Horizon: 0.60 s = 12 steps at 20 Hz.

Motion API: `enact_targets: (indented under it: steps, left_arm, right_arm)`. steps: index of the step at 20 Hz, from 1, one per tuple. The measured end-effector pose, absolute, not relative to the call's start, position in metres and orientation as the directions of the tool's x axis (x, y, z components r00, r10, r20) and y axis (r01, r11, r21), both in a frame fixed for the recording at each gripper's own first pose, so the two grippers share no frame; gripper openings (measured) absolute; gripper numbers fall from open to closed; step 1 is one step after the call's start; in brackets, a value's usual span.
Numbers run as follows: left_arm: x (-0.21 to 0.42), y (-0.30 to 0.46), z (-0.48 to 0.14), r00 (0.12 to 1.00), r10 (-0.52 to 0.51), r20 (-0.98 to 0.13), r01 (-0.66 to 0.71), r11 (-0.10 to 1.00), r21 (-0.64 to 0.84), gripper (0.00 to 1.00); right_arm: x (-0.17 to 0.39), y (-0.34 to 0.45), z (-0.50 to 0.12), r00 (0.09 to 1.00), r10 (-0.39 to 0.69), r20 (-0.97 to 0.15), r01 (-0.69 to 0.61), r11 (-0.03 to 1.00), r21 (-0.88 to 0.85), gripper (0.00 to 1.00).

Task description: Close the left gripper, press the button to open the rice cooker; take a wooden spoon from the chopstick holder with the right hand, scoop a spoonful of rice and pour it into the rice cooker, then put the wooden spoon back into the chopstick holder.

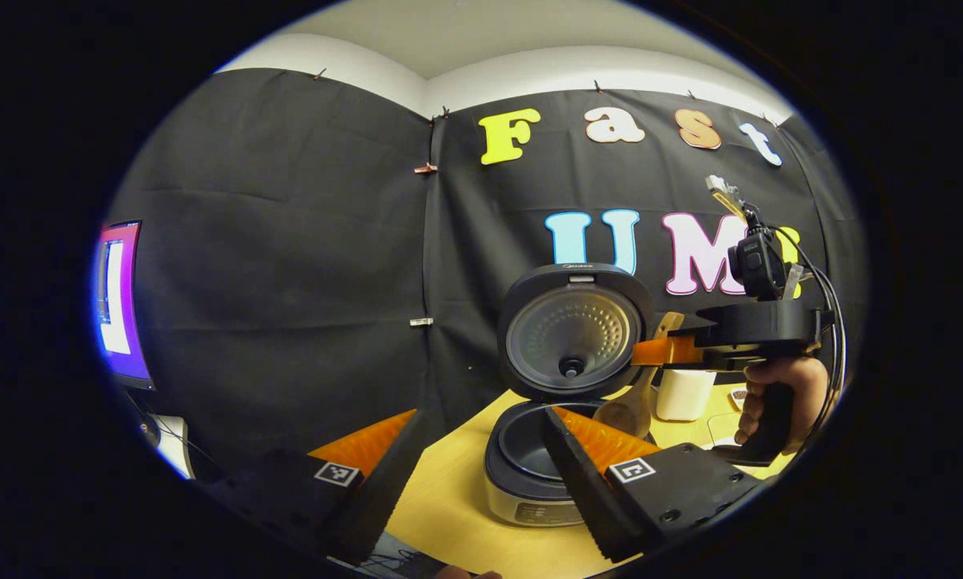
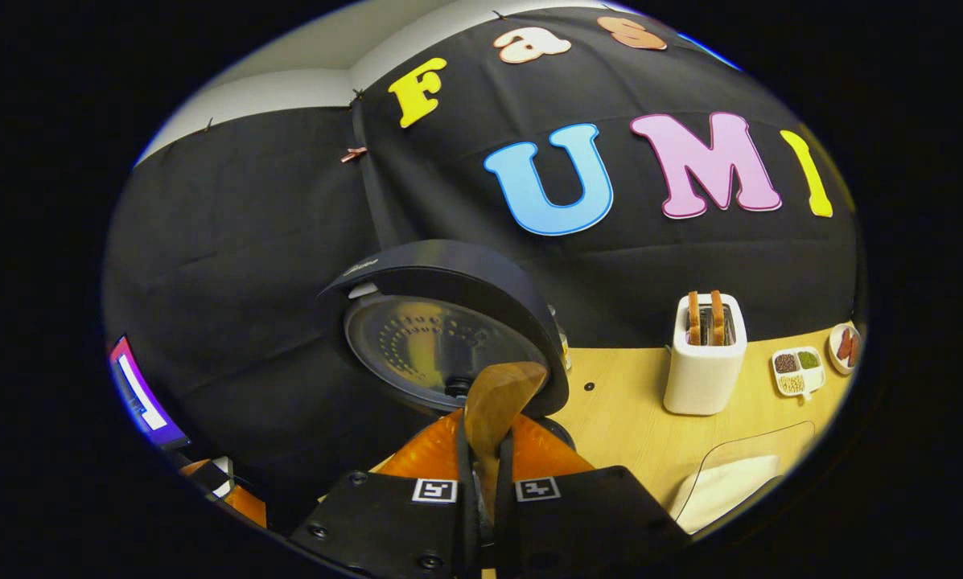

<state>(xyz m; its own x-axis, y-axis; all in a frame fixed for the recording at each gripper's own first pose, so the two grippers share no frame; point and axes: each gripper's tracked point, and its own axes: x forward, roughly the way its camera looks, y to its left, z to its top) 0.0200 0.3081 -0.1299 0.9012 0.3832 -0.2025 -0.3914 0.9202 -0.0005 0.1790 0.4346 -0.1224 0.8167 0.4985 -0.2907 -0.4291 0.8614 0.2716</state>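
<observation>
Pale wood tabletop (image 2: 626,418) against black cloth, rice cooker (image 1: 565,402) lid up. Right gripper (image 2: 481,474) fingers clamped on wooden spoon (image 2: 497,402) handle, bowl just beyond the tips; left gripper (image 1: 481,450) fingers apart. Probably light, stiff, smooth: best gripped mid-handle.

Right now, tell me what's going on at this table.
A person is working two handheld grippers at a rice cooker whose lid stands open. The right gripper is shut on a wooden spoon, holding it beside the open lid, bowl hanging down above the pot's edge. The left gripper is open and holds nothing, in front of the cooker. A toaster stands farther along the table.
</observation>
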Motion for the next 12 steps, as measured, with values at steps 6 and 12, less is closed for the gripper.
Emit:
enact_targets:
  steps: [6,12]
  left_arm:
    - [0.026,0.299,-0.13,0.908,0.372,-0.195,-0.38,0.925,-0.004,0.97]
    - [0.032,0.292,-0.129,0.911,0.365,-0.191,-0.373,0.928,-0.003,0.97]
  right_arm:
    - [0.179,0.44,-0.113,0.818,0.514,-0.259,-0.481,0.858,0.182,0.12]
    - [0.164,0.456,-0.098,0.798,0.571,-0.195,-0.582,0.813,0.001,0.12]
